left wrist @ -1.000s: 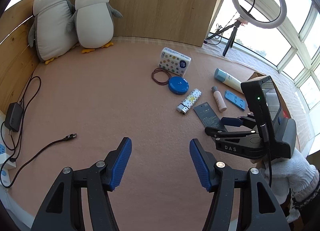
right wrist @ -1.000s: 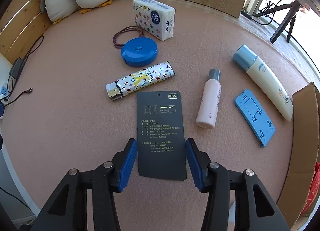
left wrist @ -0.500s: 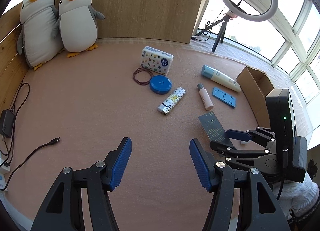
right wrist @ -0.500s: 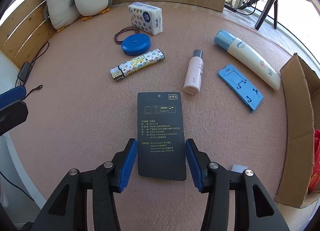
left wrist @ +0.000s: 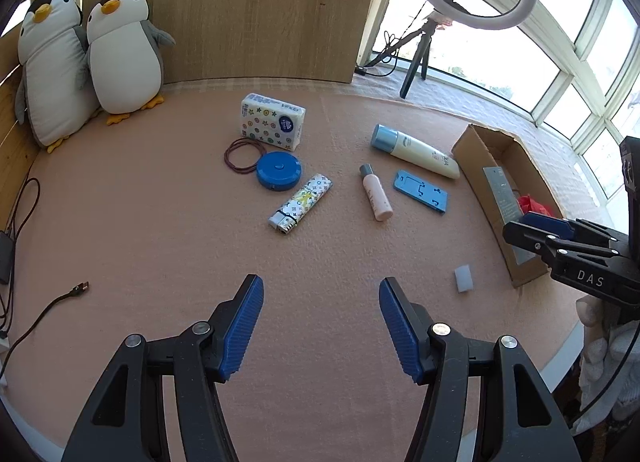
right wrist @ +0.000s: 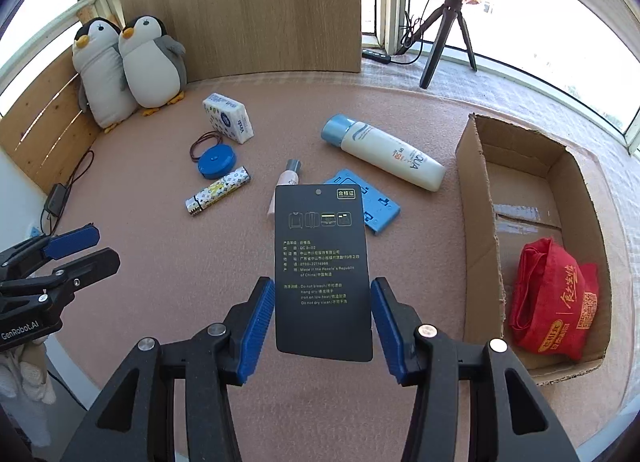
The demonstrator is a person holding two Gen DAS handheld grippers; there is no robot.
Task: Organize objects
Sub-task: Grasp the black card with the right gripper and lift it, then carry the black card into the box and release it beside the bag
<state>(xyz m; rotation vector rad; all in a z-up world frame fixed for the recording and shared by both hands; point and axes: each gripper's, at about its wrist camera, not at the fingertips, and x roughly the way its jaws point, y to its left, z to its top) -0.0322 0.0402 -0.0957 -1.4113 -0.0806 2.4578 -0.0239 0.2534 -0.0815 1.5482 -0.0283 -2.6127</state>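
Between the right gripper's (right wrist: 323, 322) blue pads, a black card (right wrist: 322, 270) held tight, cardboard box (right wrist: 478, 198) to its right, left gripper (left wrist: 321, 328) wide open, holding nothing.

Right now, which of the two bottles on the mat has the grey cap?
The small pink bottle, lying between the patterned lighter and the blue phone stand. The other, the bigger cream bottle, has a light blue cap and lies nearer the cardboard box.
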